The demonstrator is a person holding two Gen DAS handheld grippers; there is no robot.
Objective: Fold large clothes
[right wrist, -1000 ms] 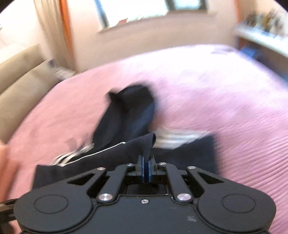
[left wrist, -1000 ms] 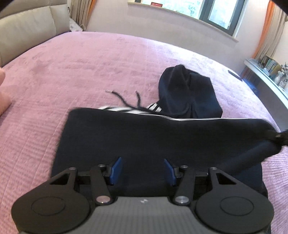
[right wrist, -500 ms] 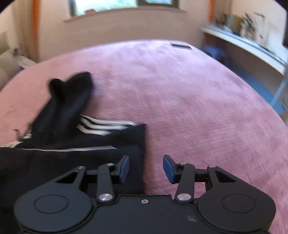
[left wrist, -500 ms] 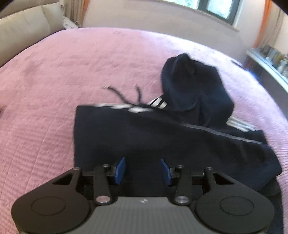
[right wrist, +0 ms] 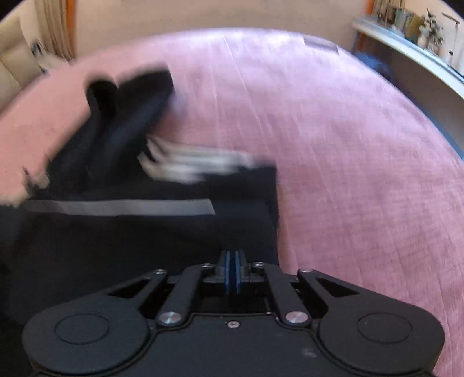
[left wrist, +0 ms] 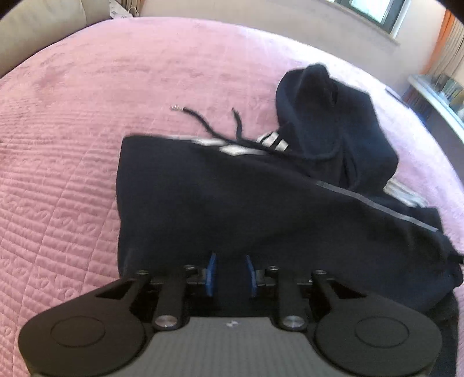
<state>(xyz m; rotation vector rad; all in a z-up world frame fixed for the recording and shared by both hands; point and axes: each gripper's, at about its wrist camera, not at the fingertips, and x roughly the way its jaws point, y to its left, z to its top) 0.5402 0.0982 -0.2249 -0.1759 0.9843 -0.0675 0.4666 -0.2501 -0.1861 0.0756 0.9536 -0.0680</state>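
A dark navy hoodie point(left wrist: 246, 203) with white stripes lies partly folded on the pink bedspread point(left wrist: 72, 130). Its hood point(left wrist: 333, 124) lies at the far side, and its drawstrings point(left wrist: 208, 121) trail onto the bed. My left gripper point(left wrist: 231, 271) is open over the hoodie's near edge, with dark cloth between and below its blue pads. In the right wrist view the hoodie point(right wrist: 116, 237) fills the left half. My right gripper point(right wrist: 232, 268) has its pads pressed together at the hoodie's right near corner; whether cloth is pinched between them is not visible.
A beige headboard point(left wrist: 34, 32) stands at the far left. A window point(left wrist: 374, 11) and an orange curtain point(left wrist: 443, 43) are behind the bed. A shelf with books and small items point(right wrist: 411, 32) runs along the right wall. Bare bedspread point(right wrist: 348, 145) lies right of the hoodie.
My right gripper opened half a second ago, letting go of the cloth, and is now shut again at the right corner. My left gripper's jaws have narrowed. The hoodie's top fold has settled flat.
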